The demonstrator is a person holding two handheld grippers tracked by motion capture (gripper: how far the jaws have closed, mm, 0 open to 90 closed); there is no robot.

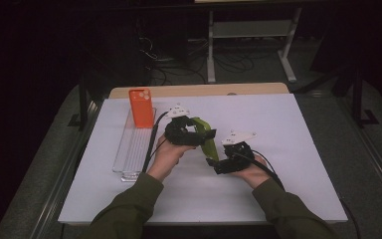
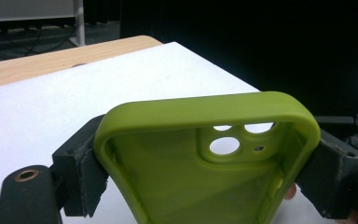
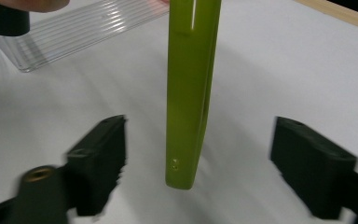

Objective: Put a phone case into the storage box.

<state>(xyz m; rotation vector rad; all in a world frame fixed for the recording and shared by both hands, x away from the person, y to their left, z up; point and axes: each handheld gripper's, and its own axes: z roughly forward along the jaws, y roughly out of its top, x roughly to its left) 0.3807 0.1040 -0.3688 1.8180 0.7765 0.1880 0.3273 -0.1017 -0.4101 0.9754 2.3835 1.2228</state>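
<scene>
while the left gripper [image 2: 205,186] clamps it, the green case [image 3: 189,93] hangs between the right gripper's [image 3: 198,168] parted jaws.

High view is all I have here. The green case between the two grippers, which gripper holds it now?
Observer: The left gripper does; its pads press both side edges of the green case.
Operator: And the right one?
Observer: The right gripper is open; its pads stand apart from the case, whose thin edge hangs between them.
Operator: Which way does the case face?
Observer: In the left gripper view its hollow inside faces the camera, with the camera holes near the top.
</scene>
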